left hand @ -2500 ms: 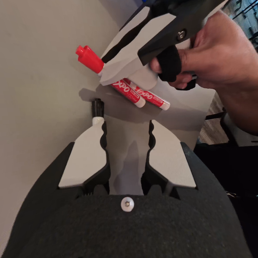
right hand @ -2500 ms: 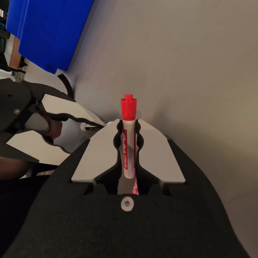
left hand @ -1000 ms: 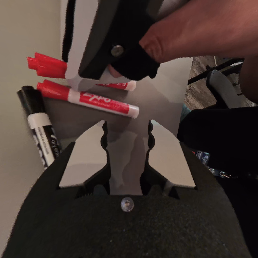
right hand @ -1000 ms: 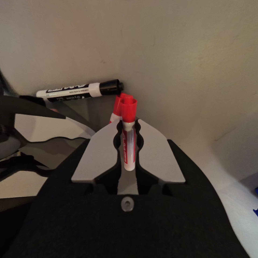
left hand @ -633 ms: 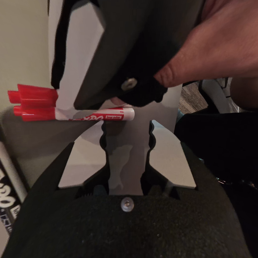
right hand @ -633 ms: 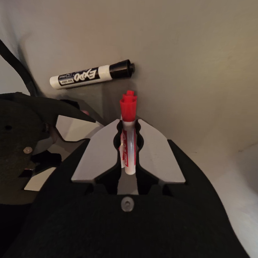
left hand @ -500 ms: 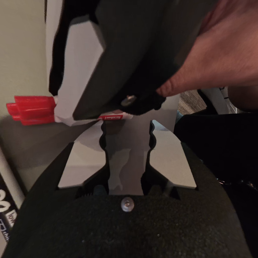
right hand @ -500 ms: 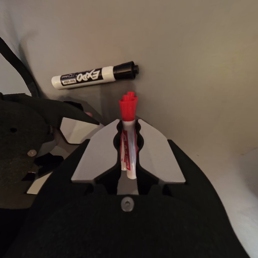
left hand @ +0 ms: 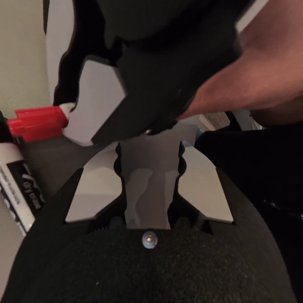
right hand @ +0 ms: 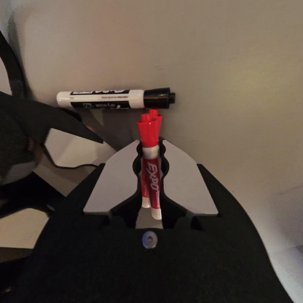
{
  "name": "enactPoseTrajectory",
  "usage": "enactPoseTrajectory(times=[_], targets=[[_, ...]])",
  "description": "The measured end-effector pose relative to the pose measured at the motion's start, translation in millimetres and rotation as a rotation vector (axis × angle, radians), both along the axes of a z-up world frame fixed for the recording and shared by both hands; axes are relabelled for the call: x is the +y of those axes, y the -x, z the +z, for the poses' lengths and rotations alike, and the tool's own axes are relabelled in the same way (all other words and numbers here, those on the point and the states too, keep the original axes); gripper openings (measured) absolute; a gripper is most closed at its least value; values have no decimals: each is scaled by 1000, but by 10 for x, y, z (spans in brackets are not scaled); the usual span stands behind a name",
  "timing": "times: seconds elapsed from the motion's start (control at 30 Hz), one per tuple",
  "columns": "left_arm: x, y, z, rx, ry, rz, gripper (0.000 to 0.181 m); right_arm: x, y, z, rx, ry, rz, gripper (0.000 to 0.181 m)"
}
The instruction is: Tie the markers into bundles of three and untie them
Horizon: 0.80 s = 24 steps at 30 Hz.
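In the right wrist view, the right gripper (right hand: pixel 150 157) fills the lower half of the frame, its two grey fingers (right hand: pixel 114 178) drawn in tight on a clutch of red markers (right hand: pixel 151 177) that stand lengthwise in the narrow gap at centre. Two barrels show side by side there, and at least two red caps poke out past the fingertips, just above mid-frame; I cannot tell for sure how many markers are in the grip. Just beyond those caps, a black marker (right hand: pixel 105 99) lies crosswise on the pale table (right hand: pixel 229 82), its black cap close to the red ones, though I can't say whether they touch. At the left edge of this view, part of the other tool shows, blurred. In the left wrist view, the left gripper (left hand: pixel 149 144) sits low in the frame with its fingers (left hand: pixel 96 188) spread wide and nothing between them, only bare table. Above it, the right gripper's dark body crowds the upper frame, held by a hand (left hand: pixel 262 78) at the upper right, with the red caps jutting out at mid-left. The black marker's white barrel runs along the lower left edge.
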State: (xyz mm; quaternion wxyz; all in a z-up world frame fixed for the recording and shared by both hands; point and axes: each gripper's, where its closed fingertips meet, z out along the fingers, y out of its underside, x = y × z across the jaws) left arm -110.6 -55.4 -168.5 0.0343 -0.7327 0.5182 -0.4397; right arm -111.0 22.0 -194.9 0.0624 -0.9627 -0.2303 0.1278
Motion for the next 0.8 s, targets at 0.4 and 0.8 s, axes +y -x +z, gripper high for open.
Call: enactPoseTrajectory(times=[0.4, 0.8], targets=[[430, 207, 126, 12, -70, 152, 66, 296, -144, 399, 418, -148, -196, 19], [710, 308, 74, 228, -163, 184, 81, 483, 18, 620, 780, -280, -383, 19]])
